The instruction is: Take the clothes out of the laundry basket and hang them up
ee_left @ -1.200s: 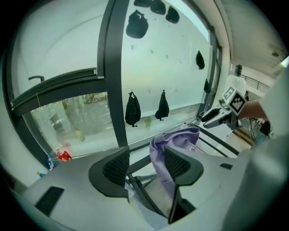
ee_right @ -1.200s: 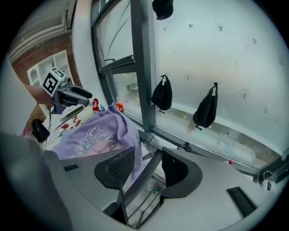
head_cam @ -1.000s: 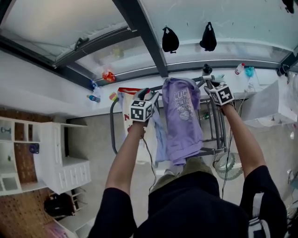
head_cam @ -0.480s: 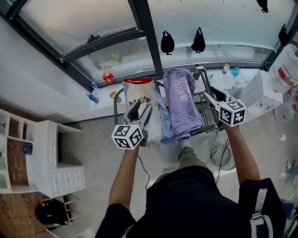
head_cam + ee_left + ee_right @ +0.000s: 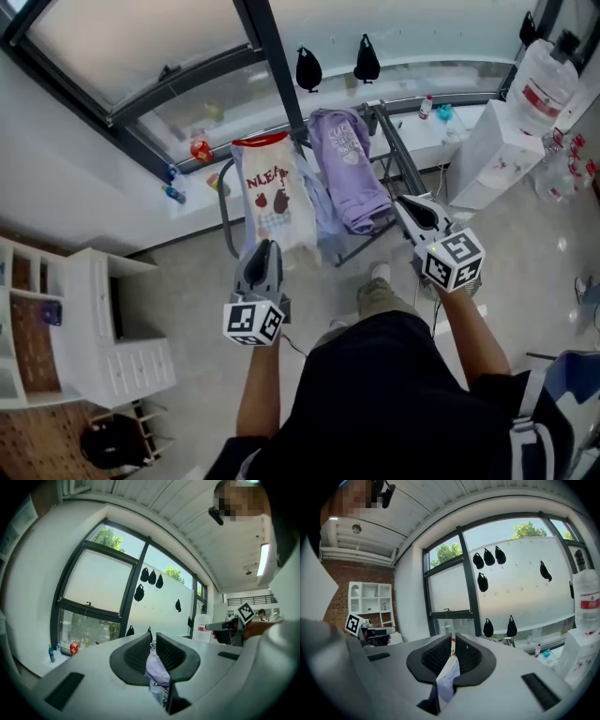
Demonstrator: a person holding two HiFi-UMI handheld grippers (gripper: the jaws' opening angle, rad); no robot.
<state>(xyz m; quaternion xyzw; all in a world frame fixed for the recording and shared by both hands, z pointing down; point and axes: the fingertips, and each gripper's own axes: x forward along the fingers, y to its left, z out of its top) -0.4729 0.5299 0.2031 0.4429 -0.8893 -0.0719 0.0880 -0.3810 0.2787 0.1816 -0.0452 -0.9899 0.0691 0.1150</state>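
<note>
A white garment with red print, a pale blue one and a purple shirt hang side by side over the grey drying rack under the window. My left gripper is held back from the rack, below the white garment, and touches nothing. My right gripper hovers at the rack's right side, off the purple shirt. Both sets of jaws are closing, with only a narrow slit left and nothing in it. Through that slit the left gripper shows the distant purple shirt, and the right gripper the white garment. No laundry basket is in view.
A white shelf unit stands at the left wall. At the right is a white cabinet beside a large water bottle. Small bottles sit on the window sill and black bags hang on the glass.
Both grippers have come away from the purple shirt on the rack and drawn back toward my body. Their jaws have narrowed from wide open to a slit.
</note>
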